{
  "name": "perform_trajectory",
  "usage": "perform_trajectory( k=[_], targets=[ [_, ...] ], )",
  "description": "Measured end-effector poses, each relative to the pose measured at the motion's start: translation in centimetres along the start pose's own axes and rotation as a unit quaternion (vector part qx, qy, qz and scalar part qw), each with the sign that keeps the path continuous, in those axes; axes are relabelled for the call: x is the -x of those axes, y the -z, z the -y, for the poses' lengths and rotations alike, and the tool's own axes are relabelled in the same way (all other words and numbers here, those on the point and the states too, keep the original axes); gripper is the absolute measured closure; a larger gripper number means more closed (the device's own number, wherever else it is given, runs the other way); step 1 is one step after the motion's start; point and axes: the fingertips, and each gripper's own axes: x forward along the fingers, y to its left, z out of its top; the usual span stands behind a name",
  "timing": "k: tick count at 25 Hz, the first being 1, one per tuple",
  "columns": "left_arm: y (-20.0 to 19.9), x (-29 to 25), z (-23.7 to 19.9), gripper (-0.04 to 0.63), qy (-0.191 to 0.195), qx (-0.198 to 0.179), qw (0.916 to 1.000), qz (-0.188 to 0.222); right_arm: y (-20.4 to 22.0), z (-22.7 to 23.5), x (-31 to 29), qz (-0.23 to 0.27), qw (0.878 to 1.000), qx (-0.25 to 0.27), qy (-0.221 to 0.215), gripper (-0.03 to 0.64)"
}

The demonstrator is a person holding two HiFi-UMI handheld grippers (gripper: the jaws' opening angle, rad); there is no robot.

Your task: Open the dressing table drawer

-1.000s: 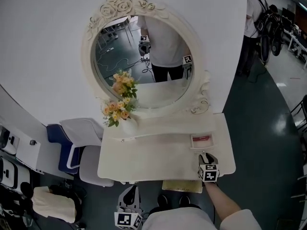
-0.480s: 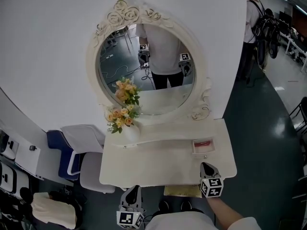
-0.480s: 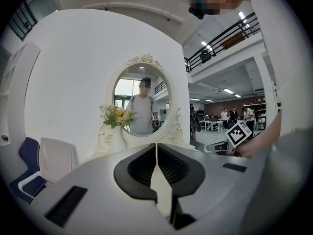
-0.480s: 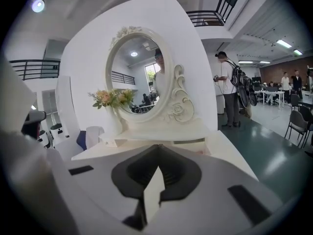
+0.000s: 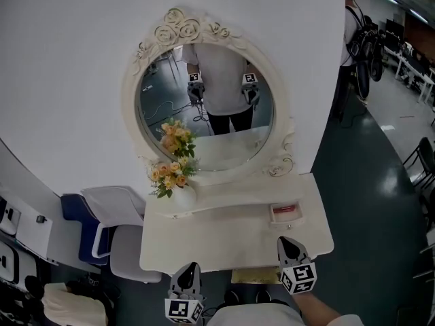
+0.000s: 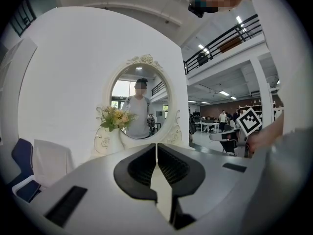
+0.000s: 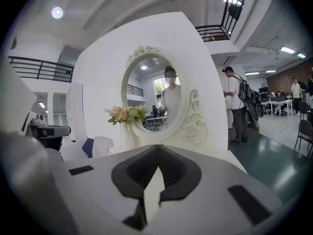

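The cream dressing table (image 5: 204,240) stands against a white wall under an oval mirror (image 5: 204,107). A small drawer (image 5: 285,212) at the right rear of its top stands pulled out, with something red inside. My right gripper (image 5: 285,243) hovers over the table's front right edge, short of the drawer, shut and empty. In the right gripper view its fingertips (image 7: 157,148) meet and point at the mirror (image 7: 156,97). My left gripper (image 5: 189,270) hangs at the front edge near the middle, also shut and empty; in the left gripper view its tips (image 6: 156,146) touch.
A vase of yellow flowers (image 5: 173,175) sits on the table's left rear. A white and blue chair (image 5: 112,216) stands to the left. A yellowish pad (image 5: 255,275) shows under the front edge. A person with a backpack (image 5: 352,26) stands behind the wall at right.
My right gripper has drawn back from the drawer's front toward me and risen. The left gripper has crept a little forward. The drawer stays open.
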Motion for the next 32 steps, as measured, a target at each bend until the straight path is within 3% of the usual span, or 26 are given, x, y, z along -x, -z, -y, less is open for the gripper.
perform_trajectory(
  k=[3, 10, 32],
  targets=[
    [-0.1, -0.2, -0.7, 0.569, 0.001, 0.001, 1.0000, 0.003, -1.3, -1.3, 0.5, 0.013, 1.000, 0.016, -0.008, 0.609],
    [-0.1, -0.5, -2.0, 0.569, 0.002, 0.006, 1.0000, 0.006, -2.8, -3.0, 1.5, 0.027, 1.000, -0.002, -0.012, 0.610],
    [-0.2, -1.1, -2.4, 0.569, 0.029, 0.009, 0.9995, 0.011, -4.0, -3.7, 1.9, 0.040, 0.999, -0.032, 0.003, 0.611]
  ],
)
